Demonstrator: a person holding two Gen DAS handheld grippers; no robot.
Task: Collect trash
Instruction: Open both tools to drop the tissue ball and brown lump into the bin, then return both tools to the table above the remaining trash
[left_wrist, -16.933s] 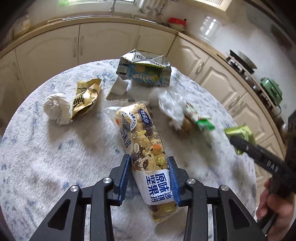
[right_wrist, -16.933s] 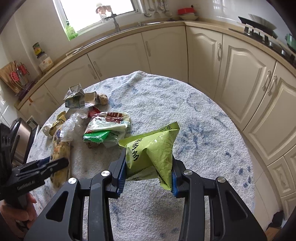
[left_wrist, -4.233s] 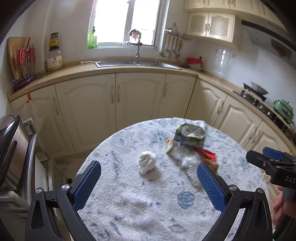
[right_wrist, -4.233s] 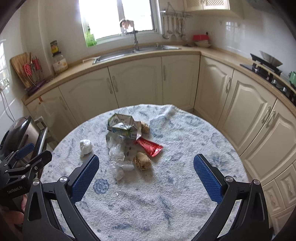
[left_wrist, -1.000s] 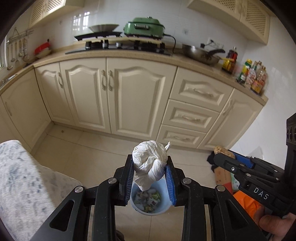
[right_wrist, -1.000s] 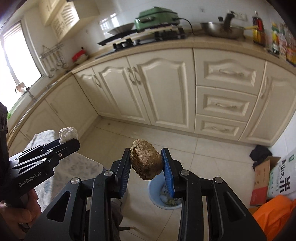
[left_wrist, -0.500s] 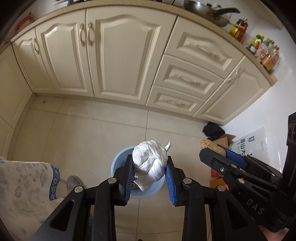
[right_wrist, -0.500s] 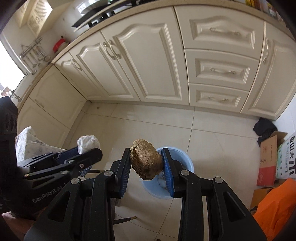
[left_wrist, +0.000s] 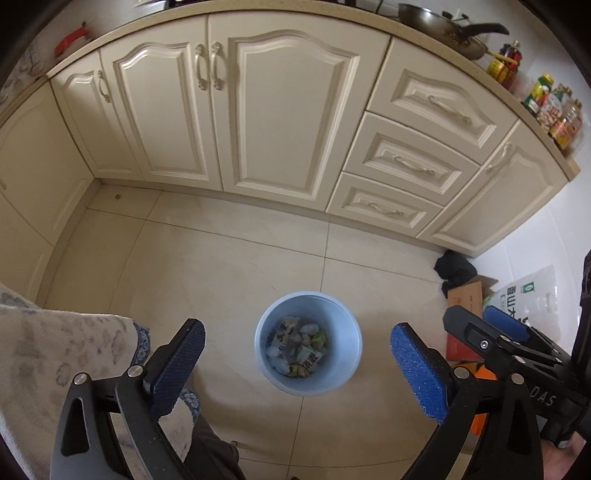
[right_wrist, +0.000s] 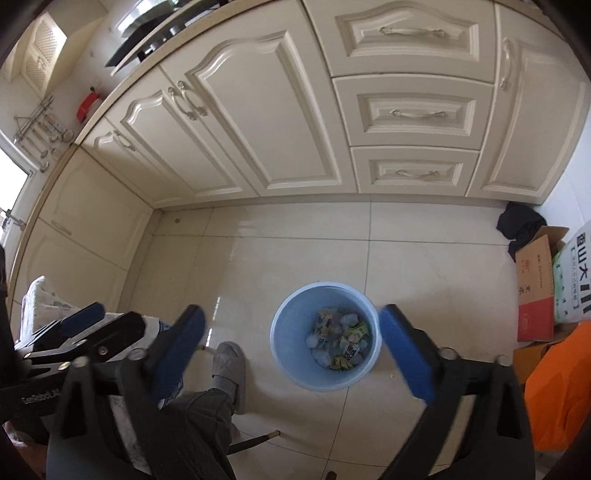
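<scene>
Cream kitchen cabinets (left_wrist: 288, 110) back a tiled floor where the blue bin (left_wrist: 308, 343) sits at 12 o'clock from both tongs: the left tongs (left_wrist: 295, 365) and right tongs (right_wrist: 291, 343) are springing wide open and empty. A second ago they pinched a white wad and a brown lump, so both probably landed among the wrappers (right_wrist: 340, 343), though I can't pick them out. Readable bits: "DAS" on one tool, "GenRobot.AI" on the other, and a rice sack (right_wrist: 580, 277) at 3 o'clock with Chinese print.

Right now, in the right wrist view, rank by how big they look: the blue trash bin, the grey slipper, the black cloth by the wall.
1. blue trash bin
2. grey slipper
3. black cloth; it lies farther off, so its true size is unsure.
</scene>
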